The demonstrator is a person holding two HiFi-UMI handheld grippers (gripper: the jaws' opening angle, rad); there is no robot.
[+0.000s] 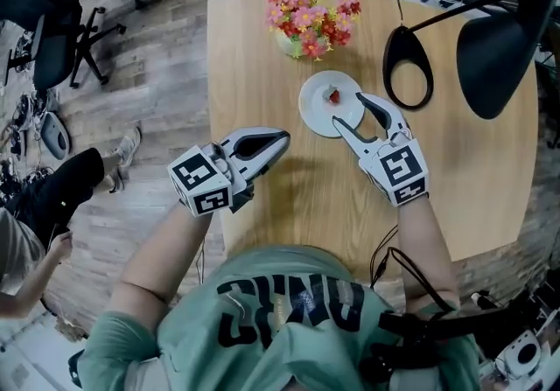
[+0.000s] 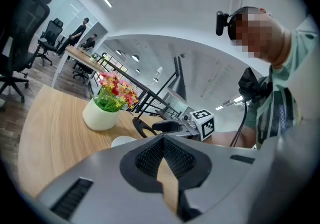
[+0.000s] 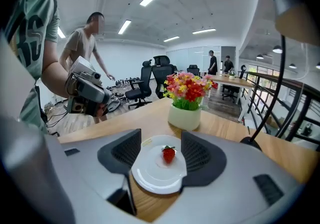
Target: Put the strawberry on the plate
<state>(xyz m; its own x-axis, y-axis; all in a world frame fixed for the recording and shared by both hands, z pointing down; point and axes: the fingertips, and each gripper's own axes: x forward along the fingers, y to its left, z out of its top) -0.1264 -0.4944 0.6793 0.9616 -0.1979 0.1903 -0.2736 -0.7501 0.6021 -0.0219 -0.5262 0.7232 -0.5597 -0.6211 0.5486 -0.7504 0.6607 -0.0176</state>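
Where the jaws of the right gripper are spread to their widest, nothing is gripped; both ribbed black pads are seen bare.

Item, framed in the gap between those pads but lying beyond and below them, untouched: a small red strawberry with a green cap. It is set near the middle of a round white plate. In the head view the open jaw tips are seen over the plate's near rim, one to each side of the fruit.

Item, straight ahead of the right jaws, past the plate's far rim: a squat white vase filled with pink, red and yellow flowers.

Item, off to the right of those jaws: the black ring-shaped base of a desk lamp, with its black shade above.

Item, the left gripper: jaws brought fully together, tips meeting, nothing held between them. It is held well apart from the plate, on the side away from the lamp, with bare wood under its tips.

Item, beneath all the above: a light wooden table with rounded corners.

Item, on each gripper behind the jaws: a white cube with black square markers.

Item, beyond the table's edge on the left gripper's side: black office chairs and a standing person on grey plank flooring.
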